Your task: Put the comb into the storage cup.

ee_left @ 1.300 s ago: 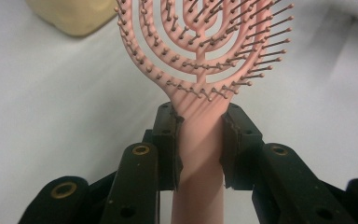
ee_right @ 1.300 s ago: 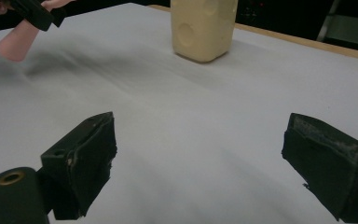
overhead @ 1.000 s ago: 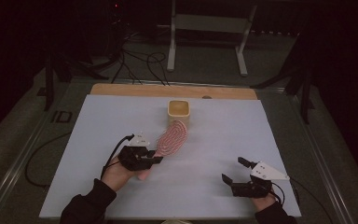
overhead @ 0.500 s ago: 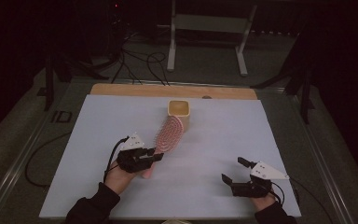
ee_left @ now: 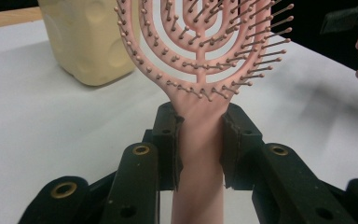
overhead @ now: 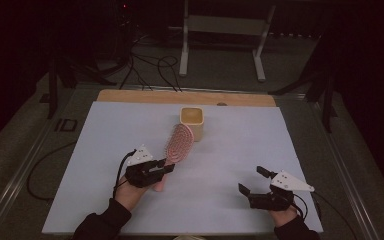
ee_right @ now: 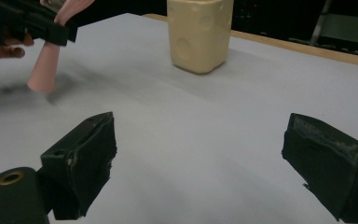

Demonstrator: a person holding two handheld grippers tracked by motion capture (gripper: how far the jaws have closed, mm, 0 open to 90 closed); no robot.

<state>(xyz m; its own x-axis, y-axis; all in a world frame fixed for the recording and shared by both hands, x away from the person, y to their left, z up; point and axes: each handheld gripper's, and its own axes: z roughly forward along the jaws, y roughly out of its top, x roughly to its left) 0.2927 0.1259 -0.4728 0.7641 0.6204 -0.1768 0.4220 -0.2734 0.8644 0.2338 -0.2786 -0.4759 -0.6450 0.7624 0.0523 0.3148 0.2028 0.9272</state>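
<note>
A pink hairbrush with an open bristled head is lifted off the white table, tilted toward a cream square cup at the table's back middle. My left gripper is shut on the hairbrush's handle, both pads pressed on its neck just below the head. The cream cup stands just behind the brush. My right gripper rests low near the front right edge, open with nothing between its jaws. In the right gripper view the handle's end hangs above the table at upper left, with the cup farther off.
The white table top has a wooden strip along its far edge. Beyond it, dark floor with cables and a metal stand. Bare surface lies between my two grippers.
The left gripper has carried the hairbrush a little toward the cup and raised its head more upright. The right gripper has stayed put.
</note>
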